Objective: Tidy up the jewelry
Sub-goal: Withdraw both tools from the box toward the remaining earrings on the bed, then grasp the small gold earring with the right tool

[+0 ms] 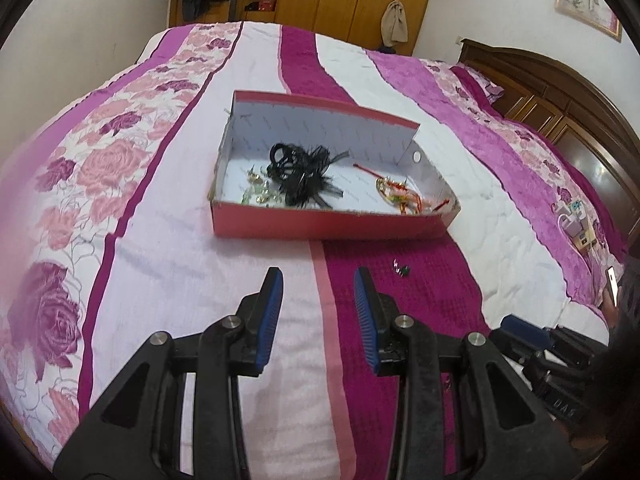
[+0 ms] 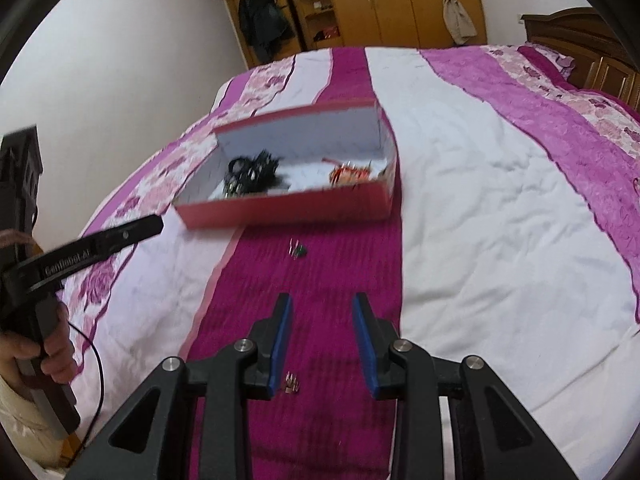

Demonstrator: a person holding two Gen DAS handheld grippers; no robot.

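A red cardboard box (image 1: 320, 226) (image 2: 288, 210) with a white inside lies on the bedspread. It holds black hair ties (image 1: 300, 174) (image 2: 254, 174), small gold and green earrings (image 1: 258, 192) and a red-and-gold piece (image 1: 402, 196) (image 2: 350, 172). A small green earring (image 1: 401, 269) (image 2: 299, 251) lies loose on the magenta stripe in front of the box. A small gold earring (image 2: 292, 384) lies below my right gripper (image 2: 322, 302), which is open and empty. My left gripper (image 1: 318, 276) is open and empty too, just left of the green earring.
The striped pink, white and magenta bedspread (image 2: 480, 220) covers the bed. A wooden headboard (image 1: 560, 100) stands at the right, with small items (image 1: 578, 220) on the bed near it. A wardrobe (image 2: 380, 0) lines the back wall. A person's hand (image 2: 28, 356) holds the left gripper's handle.
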